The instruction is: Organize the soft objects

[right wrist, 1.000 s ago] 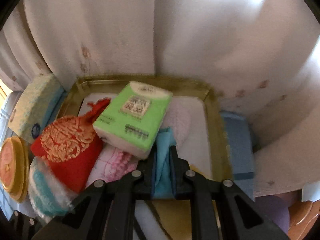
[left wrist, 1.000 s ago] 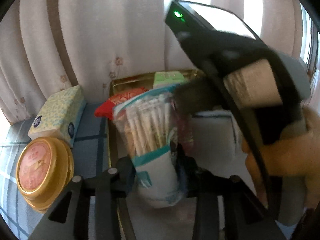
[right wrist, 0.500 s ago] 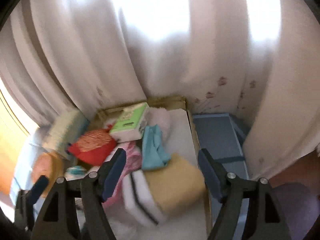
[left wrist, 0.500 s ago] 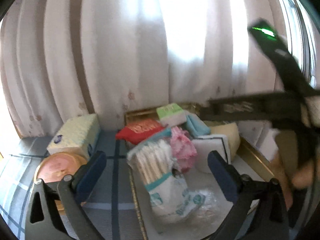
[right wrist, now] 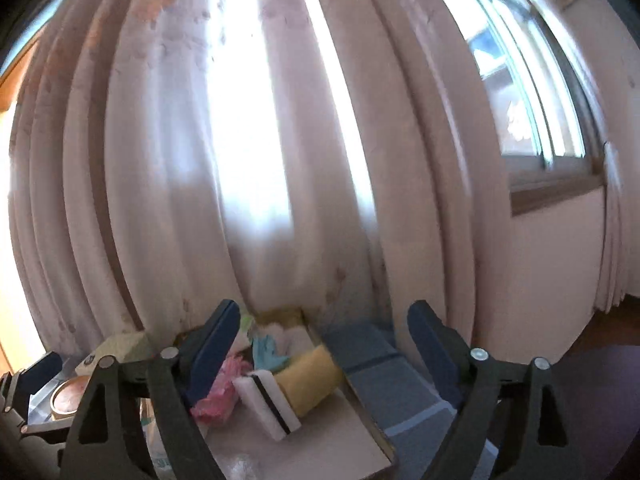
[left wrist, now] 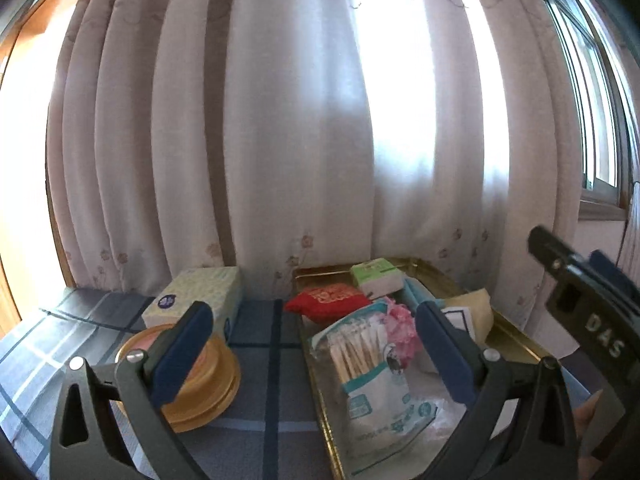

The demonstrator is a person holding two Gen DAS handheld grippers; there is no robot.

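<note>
Both of my grippers stand released and empty. The left gripper [left wrist: 312, 354] has its jaws spread wide with nothing between the pads; the right gripper [right wrist: 320, 350] has just been opening its jaws, and they too grip nothing. The soft objects lie gathered in the gold tray [left wrist: 516, 338], ahead of and below both sets of jaws. The bag of cotton swabs [left wrist: 370, 368] sits at the tray's near left, directly between my left fingers in that view, its long axis running near to far, in line with the fingers. The left gripper is judged the nearer to it. In the right wrist view the white-and-black sponge [right wrist: 266, 400] and the yellow sponge [right wrist: 310, 378] lie just left of centre, touching, with the pink cloth [right wrist: 218, 388] beside them.
</note>
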